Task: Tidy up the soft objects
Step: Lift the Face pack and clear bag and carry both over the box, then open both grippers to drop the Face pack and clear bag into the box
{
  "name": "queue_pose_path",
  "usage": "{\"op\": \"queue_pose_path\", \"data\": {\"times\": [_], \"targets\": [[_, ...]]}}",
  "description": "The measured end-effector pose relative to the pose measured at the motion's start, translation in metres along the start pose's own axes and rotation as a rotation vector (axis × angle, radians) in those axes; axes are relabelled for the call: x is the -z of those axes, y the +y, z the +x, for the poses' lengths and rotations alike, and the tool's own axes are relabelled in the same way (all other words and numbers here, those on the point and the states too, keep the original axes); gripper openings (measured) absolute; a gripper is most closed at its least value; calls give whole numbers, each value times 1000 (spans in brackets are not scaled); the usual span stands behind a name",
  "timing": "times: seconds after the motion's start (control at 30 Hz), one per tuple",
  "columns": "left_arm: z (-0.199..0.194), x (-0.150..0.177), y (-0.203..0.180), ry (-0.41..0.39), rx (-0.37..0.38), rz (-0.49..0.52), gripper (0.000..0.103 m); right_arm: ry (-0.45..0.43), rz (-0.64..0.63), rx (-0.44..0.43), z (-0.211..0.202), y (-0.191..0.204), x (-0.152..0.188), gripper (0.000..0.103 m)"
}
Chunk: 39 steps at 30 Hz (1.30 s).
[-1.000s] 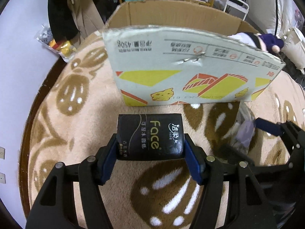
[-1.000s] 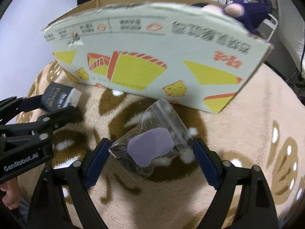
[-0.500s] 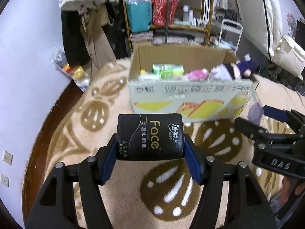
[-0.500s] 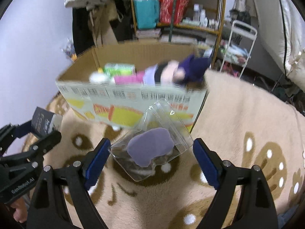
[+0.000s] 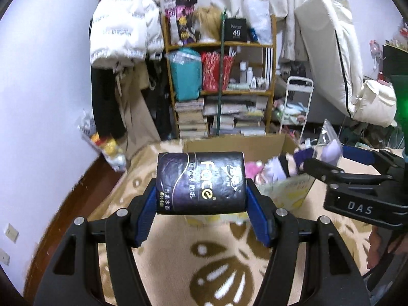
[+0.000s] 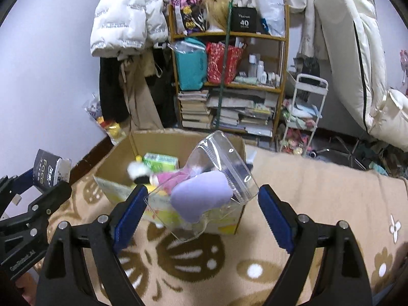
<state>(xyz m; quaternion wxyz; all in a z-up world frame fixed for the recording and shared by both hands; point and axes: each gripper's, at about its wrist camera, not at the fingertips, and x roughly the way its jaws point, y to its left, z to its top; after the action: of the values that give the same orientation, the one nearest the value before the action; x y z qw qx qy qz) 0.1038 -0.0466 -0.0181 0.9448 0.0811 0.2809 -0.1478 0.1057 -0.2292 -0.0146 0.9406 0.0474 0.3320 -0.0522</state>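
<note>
While clamped crosswise, the tissue pack (image 5: 201,183) spans the left tool (image 5: 201,211).

My left wrist view: raised, facing cardboard box (image 5: 237,142) and shelf (image 5: 219,86). My right wrist view: similar height, seemingly slightly nearer, facing same box (image 6: 178,140), shelf (image 6: 229,76); both share carpet (image 5: 178,255).

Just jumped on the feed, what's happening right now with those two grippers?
A person is sorting soft items into the cardboard box on the patterned rug. The left gripper has its jaws clamped on a black tissue pack. The right gripper carries a clear zip bag with a purple pad inside. Both are held up in front of the box, nothing released yet.
</note>
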Motion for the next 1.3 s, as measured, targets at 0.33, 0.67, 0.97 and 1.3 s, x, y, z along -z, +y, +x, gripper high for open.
{"op": "queue_pose_path", "data": {"times": [0.33, 0.67, 0.97, 1.3], "targets": [[4, -60, 2, -81, -29, 27, 64, -93, 8, -65, -13, 2, -47, 92], [28, -87, 17, -107, -53, 35, 64, -58, 105, -134, 18, -26, -76, 92], [69, -68, 12, -27, -34, 25, 64, 9, 147, -186, 59, -39, -60, 92], [105, -41, 12, 82, 30, -19, 64, 119, 141, -227, 100, -28, -36, 93]]}}
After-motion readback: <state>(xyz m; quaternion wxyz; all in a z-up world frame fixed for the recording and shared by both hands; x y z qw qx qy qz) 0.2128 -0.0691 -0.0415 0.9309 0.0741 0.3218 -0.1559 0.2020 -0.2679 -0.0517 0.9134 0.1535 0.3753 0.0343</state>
